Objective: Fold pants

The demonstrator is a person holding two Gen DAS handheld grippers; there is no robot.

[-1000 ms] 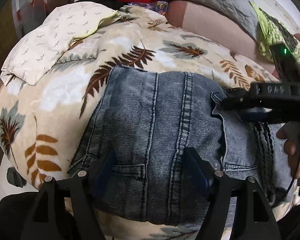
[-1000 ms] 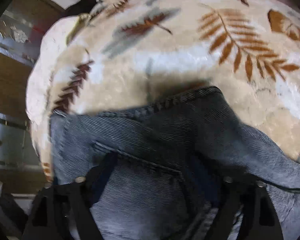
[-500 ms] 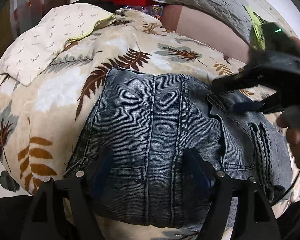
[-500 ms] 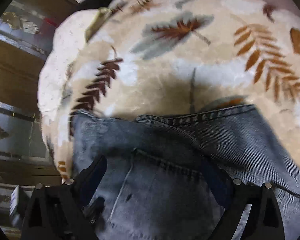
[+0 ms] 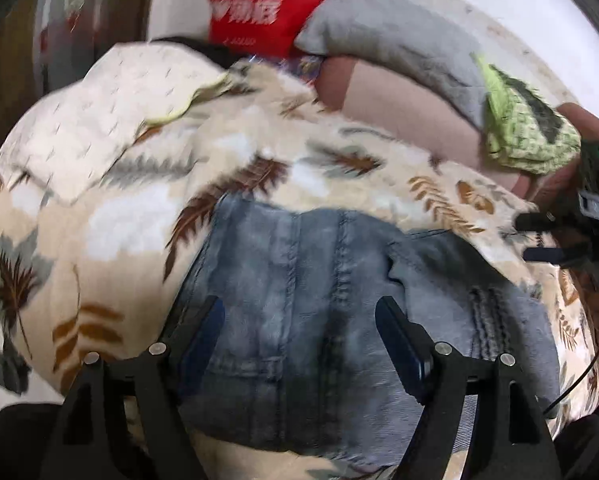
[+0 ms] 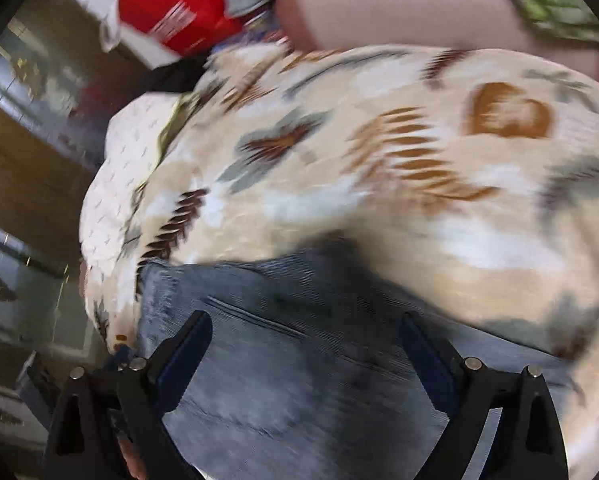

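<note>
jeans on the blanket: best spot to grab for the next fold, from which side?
Probably the near folded edge of the jeans. They lie flat on the blanket, so nothing stands up mid-panel. Come from the near side, pointing steeply down, one finger under that edge.

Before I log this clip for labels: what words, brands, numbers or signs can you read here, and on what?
Red bag, left wrist view: white characters, too blurred to read.
Red bag, right wrist view: white print, smeared, unreadable.
Right tool, grey plate on its body: raised marks, too small to read.
Jeans, blanket, pillow: patterns only, no text.
</note>
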